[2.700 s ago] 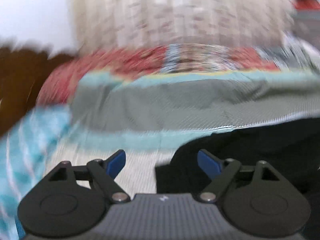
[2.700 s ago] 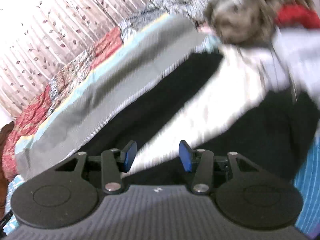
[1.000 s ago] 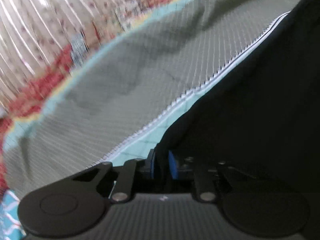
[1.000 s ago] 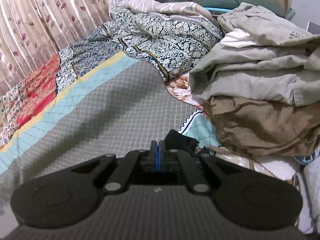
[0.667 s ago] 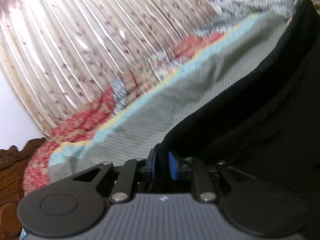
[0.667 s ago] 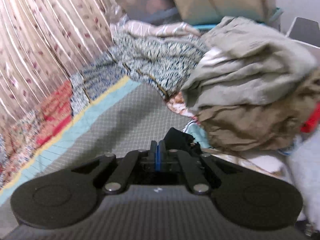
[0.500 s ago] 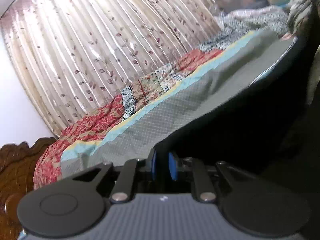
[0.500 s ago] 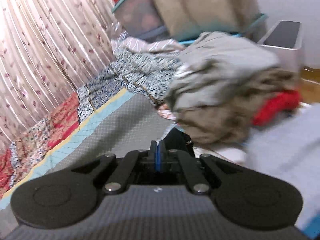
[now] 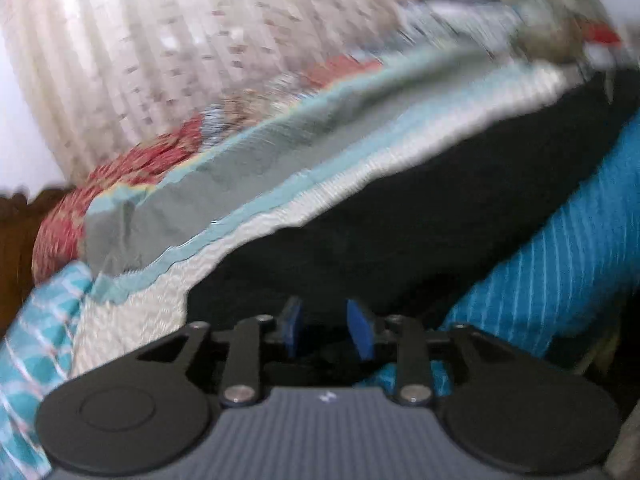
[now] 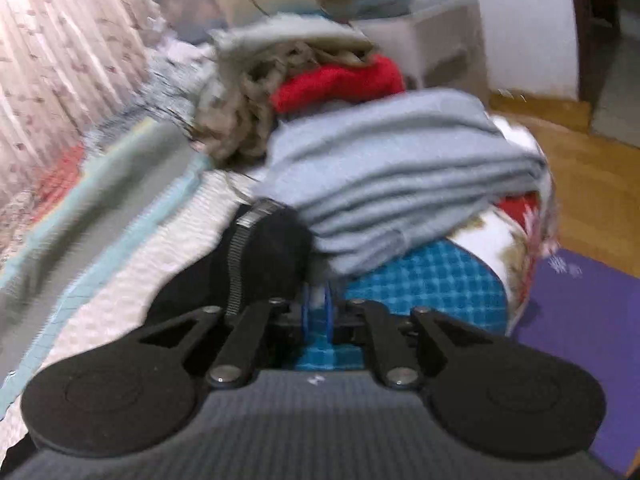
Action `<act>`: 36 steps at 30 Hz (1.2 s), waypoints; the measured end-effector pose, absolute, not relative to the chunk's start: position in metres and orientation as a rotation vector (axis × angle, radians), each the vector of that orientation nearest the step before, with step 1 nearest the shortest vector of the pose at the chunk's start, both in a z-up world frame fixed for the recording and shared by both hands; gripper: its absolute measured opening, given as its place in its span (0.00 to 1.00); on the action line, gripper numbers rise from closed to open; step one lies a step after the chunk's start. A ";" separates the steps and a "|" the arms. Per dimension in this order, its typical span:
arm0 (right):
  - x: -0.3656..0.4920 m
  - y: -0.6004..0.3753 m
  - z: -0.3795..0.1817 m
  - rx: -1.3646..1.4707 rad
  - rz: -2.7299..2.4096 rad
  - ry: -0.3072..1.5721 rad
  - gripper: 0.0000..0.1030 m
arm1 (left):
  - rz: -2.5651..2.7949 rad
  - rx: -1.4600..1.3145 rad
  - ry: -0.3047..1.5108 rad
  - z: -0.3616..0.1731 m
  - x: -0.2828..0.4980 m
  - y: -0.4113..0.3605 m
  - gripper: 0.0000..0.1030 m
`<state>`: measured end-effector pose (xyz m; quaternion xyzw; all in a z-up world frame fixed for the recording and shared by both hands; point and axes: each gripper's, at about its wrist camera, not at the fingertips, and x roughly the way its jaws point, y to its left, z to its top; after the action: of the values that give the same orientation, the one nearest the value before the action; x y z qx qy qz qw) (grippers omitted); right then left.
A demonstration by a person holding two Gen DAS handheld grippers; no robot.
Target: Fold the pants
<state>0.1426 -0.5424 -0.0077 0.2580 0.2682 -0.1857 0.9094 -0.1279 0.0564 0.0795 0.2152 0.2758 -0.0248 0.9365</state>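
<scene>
The black pants (image 9: 420, 216) lie folded lengthwise in a long strip on the bed, running from just in front of my left gripper (image 9: 327, 330) up to the right. My left gripper is open a little, its blue pads apart at the pants' near end. In the right wrist view the pants' waistband end (image 10: 256, 256) with its ribbed band lies just ahead and left of my right gripper (image 10: 316, 314). Its blue pads stand slightly apart with nothing clearly between them.
The bed has a grey and teal quilt (image 9: 224, 176) and a blue cover (image 9: 560, 256) at its near edge. A stack of folded grey cloth (image 10: 400, 168), red and tan clothes (image 10: 340, 80) lies beside the pants. Curtains (image 9: 160, 40) hang behind. Wood floor (image 10: 592, 184) and a purple mat (image 10: 580, 320) lie right.
Both grippers held the black pants lifted half a second ago. Now the pants lie down on the bed and both grippers have opened slightly and let go.
</scene>
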 end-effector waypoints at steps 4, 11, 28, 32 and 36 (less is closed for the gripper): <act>0.146 -0.513 0.011 0.476 -0.284 0.495 0.33 | 0.112 0.082 0.558 0.115 -0.117 0.120 0.50; 0.157 -0.442 0.002 0.454 -0.032 0.590 0.33 | 0.274 -0.496 0.665 0.103 -0.051 0.247 0.57; 0.143 -0.329 -0.014 0.294 0.206 0.730 0.33 | 0.206 -0.632 0.626 0.113 -0.116 0.243 0.02; 0.142 -0.304 -0.019 0.282 0.282 0.753 0.33 | 0.204 -0.693 0.687 0.097 -0.117 0.251 0.03; 0.131 -0.267 -0.007 0.189 0.470 0.720 0.36 | 0.191 -0.732 0.709 0.088 -0.091 0.262 0.37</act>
<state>0.1315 -0.2672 -0.0068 0.0913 0.3487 0.2274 0.9046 -0.0908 0.2622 0.0880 -0.3499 0.3386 0.0911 0.8687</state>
